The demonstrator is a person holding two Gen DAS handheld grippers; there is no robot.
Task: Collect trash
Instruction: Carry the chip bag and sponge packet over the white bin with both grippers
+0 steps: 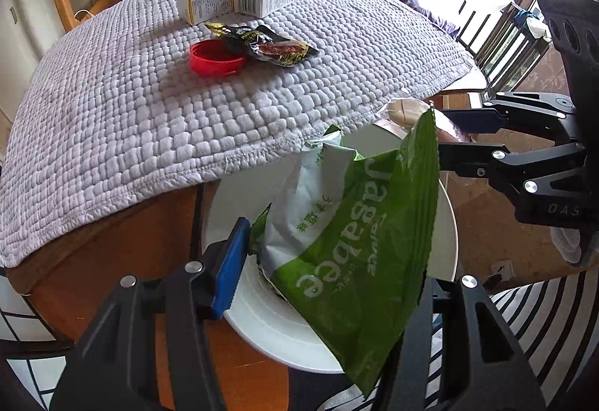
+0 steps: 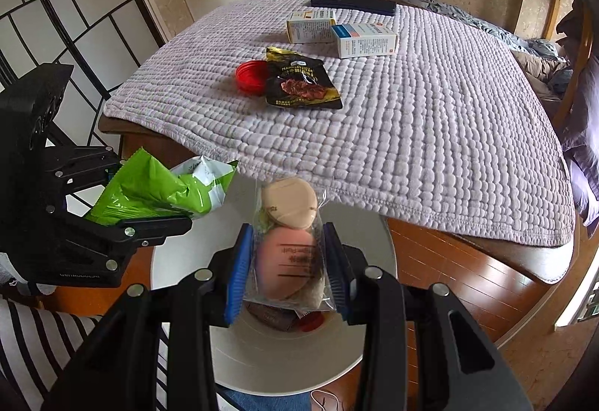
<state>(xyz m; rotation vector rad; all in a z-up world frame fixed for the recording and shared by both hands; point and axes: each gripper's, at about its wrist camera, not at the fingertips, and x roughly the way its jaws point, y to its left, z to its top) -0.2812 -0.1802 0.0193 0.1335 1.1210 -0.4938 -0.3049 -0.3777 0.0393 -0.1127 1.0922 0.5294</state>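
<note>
Trash fills both my claws above a white bin [image 2: 284, 369] that stands on the floor beside the low table. My left gripper [image 1: 325, 283] pinches a green snack bag [image 1: 355, 223], whose long axis hangs slanting down into the bin's mouth. My right gripper [image 2: 288, 268] is pressed onto a clear packet of round sponges [image 2: 290, 246], held upright directly over the opening, with scraps already lying below it. Both loads sit straight above the bin, so I judge the coming move is simply letting go. Still on the quilted table cover [image 2: 430, 133], well ahead of both claws, lie a dark snack wrapper [image 2: 301, 85] and a red lid [image 2: 251, 75], touching; the wrapper seems nearer my right claw.
</note>
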